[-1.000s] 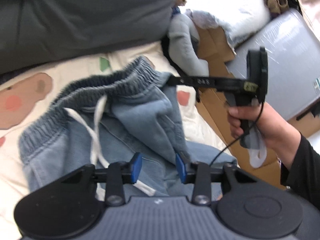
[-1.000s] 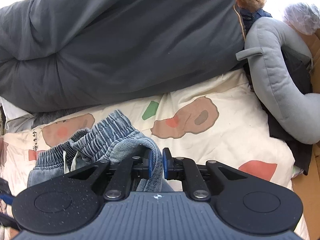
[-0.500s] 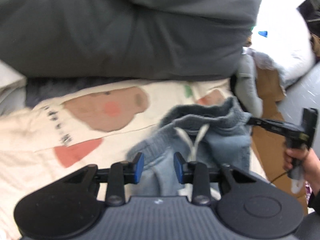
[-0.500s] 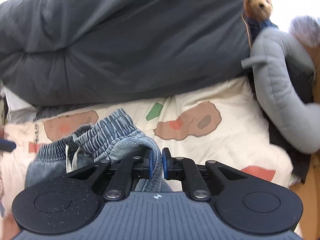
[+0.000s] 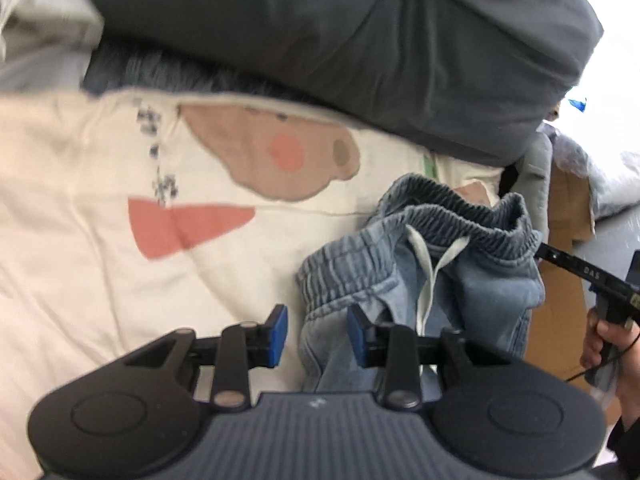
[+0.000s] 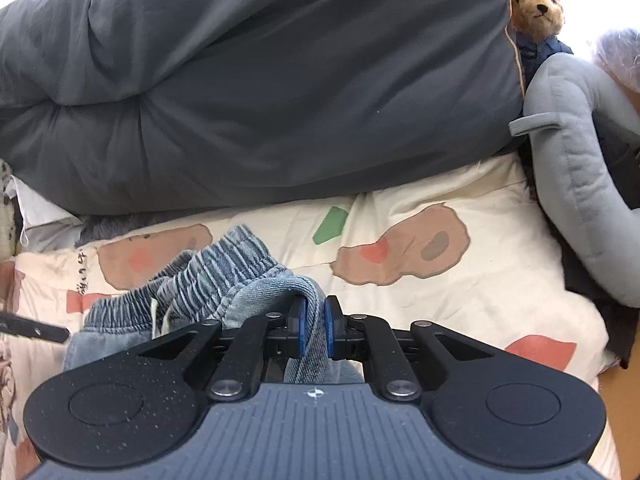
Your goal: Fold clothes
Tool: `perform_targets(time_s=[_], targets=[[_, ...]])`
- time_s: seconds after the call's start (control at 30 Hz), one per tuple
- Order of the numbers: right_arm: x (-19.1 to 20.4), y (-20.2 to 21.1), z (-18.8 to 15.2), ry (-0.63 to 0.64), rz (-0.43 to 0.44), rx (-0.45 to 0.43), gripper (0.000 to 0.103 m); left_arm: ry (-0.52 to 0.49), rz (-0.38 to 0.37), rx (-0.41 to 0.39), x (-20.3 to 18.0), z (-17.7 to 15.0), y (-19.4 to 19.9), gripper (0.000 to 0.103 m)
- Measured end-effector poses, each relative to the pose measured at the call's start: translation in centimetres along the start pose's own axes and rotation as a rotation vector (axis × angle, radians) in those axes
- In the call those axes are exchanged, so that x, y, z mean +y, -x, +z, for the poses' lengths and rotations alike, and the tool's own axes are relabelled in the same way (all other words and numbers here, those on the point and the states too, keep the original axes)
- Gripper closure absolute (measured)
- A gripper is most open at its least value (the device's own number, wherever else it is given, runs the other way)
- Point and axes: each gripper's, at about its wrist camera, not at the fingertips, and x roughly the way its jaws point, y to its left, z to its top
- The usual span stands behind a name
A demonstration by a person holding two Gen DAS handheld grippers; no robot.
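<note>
Soft, floppy denim shorts [image 5: 440, 264] are bunched on a patterned bedsheet [image 5: 80, 260]. The right gripper [image 6: 314, 330] is clamped on the waistband; the left gripper [image 5: 316, 334] is parted around its other edge, probably the best hold.

Place: a home bedroom.
Bed: a cream sheet [image 6: 460, 292] printed with cartoon bear shapes covers the mattress.
Bedding: a thick dark grey duvet [image 6: 280, 92] is heaped along the far side.
Soft toys: a brown teddy bear [image 6: 538, 4] and a grey plush toy [image 6: 572, 168] lie at the bed's edge.
Clutter: cardboard [image 5: 566, 216] and white bedding [image 5: 608, 184] sit beside the bed.
</note>
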Motion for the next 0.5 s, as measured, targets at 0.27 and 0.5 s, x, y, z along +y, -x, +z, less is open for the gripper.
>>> perform_targets(time_s=[0.27,0.5], targets=[[0.2,-1.1,-0.3,0.000,-0.006,0.017,0.094,0.061,-0.035,0.070,0.1,-0.2,-2.3,0.068],[-1.2,-1.4,-0.3,-0.035,-0.009,0.021,0.094,0.036,0.006,0.153,-1.6,-0.1,-4.9,0.059]])
